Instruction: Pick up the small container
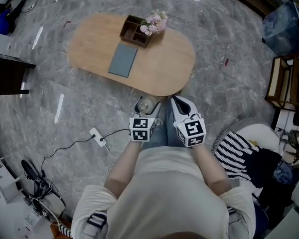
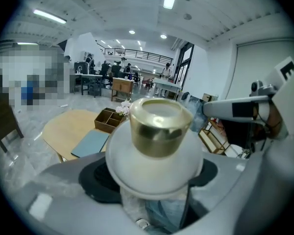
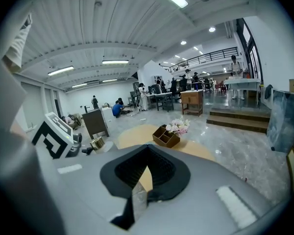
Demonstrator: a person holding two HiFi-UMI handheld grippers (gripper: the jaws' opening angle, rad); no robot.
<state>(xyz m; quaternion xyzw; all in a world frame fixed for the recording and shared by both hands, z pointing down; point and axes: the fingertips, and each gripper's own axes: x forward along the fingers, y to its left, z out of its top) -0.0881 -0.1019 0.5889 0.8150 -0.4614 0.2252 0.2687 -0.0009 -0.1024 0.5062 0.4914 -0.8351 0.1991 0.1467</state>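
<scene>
- The small container [image 2: 159, 131], a white round body with a gold cap, is pinched upright between the dark fingers [image 2: 95, 180] of the left gripper [image 2: 153, 175].
- In the head view the container is seen held in the air just short of the near edge of the oval wooden tabletop [image 1: 159, 73], above the person's legs and not resting on anything.
- The fingers [image 3: 118, 173] of the right gripper [image 3: 145, 174] are pressed together, and nothing is held between them.
- Both grippers are held side by side close to the person's body, the right one just beside the left.
- On the far part of the tabletop a wooden compartment box [image 1: 132, 31] is seen, with pink flowers [image 1: 155, 22] at its right end.
- A grey-blue flat pad [image 1: 123, 59] is laid just in front of the box.
- A white power strip [image 1: 98, 136] is seen on the floor to the left.
</scene>
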